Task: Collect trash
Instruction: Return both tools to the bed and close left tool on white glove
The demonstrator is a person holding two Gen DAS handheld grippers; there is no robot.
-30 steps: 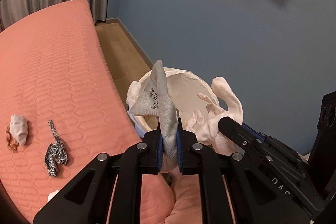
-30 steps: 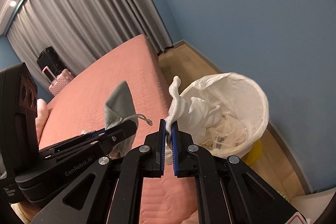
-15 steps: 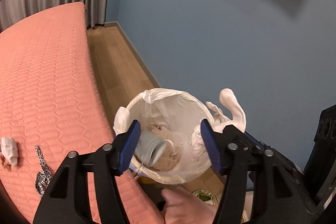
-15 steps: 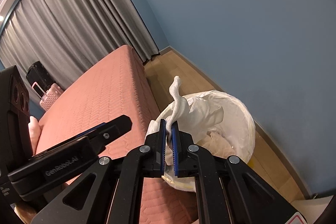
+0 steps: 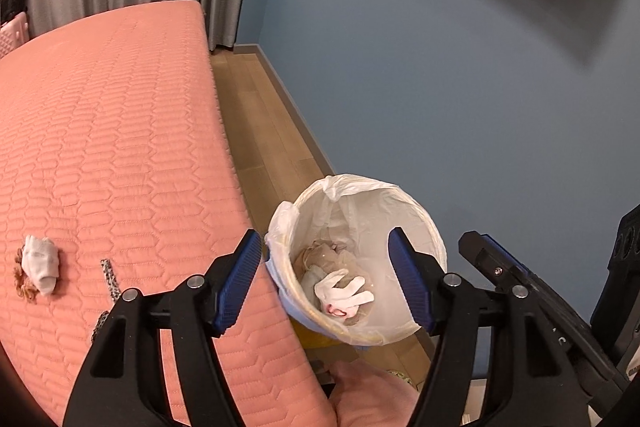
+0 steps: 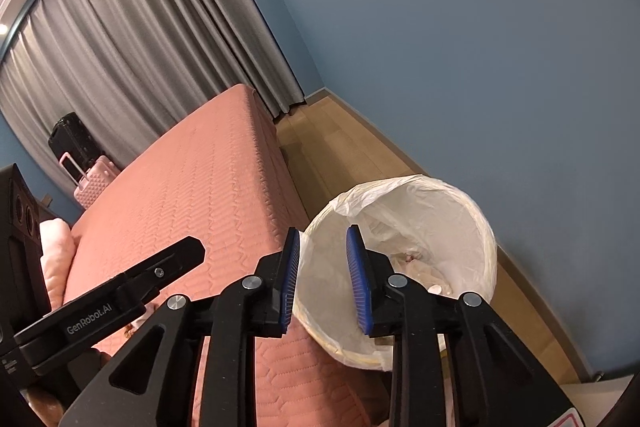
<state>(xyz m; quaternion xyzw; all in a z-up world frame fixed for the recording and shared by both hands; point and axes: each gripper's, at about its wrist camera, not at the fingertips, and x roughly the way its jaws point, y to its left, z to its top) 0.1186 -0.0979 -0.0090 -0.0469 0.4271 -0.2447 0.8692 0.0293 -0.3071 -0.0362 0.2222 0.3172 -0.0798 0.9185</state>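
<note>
A white-lined trash bin (image 5: 434, 239) stands on the floor beside the pink bed (image 5: 100, 131). A white glove (image 5: 342, 289) lies in it on top of other trash. My left gripper (image 5: 326, 247) is open and empty above the bin. My right gripper (image 6: 322, 239) is open and empty over the bin's near rim (image 6: 490, 247). On the bed lie a white sock (image 5: 40, 263) on a brown scrap and a leopard-print strip (image 5: 110, 275).
The blue wall (image 5: 440, 87) is close behind the bin, with a strip of wood floor (image 5: 256, 115) between it and the bed. Grey curtains (image 6: 140, 39) and a pink suitcase (image 6: 94, 179) stand beyond the bed.
The left gripper opened and dropped the grey pouch into the bin. The right gripper then opened and the white glove fell in. Both grippers have lifted a little.
</note>
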